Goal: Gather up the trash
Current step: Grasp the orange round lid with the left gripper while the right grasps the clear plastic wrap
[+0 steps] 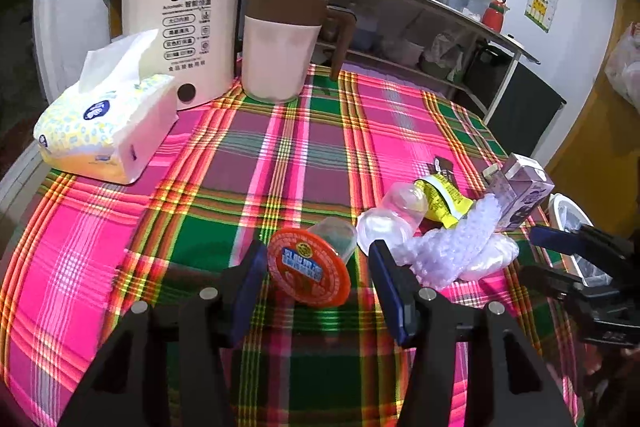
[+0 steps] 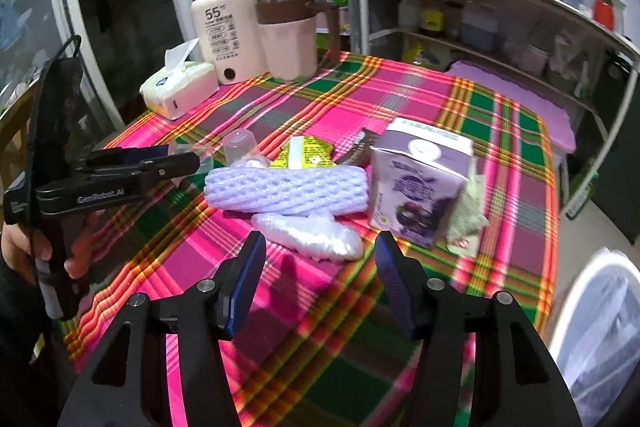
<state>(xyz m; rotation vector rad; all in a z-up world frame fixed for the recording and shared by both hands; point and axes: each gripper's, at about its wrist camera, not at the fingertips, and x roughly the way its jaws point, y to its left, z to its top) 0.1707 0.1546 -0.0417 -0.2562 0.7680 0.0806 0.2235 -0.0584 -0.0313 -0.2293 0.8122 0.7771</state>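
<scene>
Trash heaped on a plaid-clothed surface [image 1: 248, 147], both grippers poised over it.

Left gripper [image 1: 318, 267] with fingers apart, flanking an orange-lidded cup [image 1: 310, 273] without touching, lid print too blurred to read; right gripper [image 2: 320, 267] likewise spread, holding nothing, just short of a clear plastic bag [image 2: 312, 235]; beyond it white foam netting [image 2: 286, 189], yellow wrapper [image 2: 306, 153], purple carton [image 2: 418, 183]; kettle [image 1: 182, 27] marked "55°C"; "GenRobot.AI" on the left gripper's body.
</scene>
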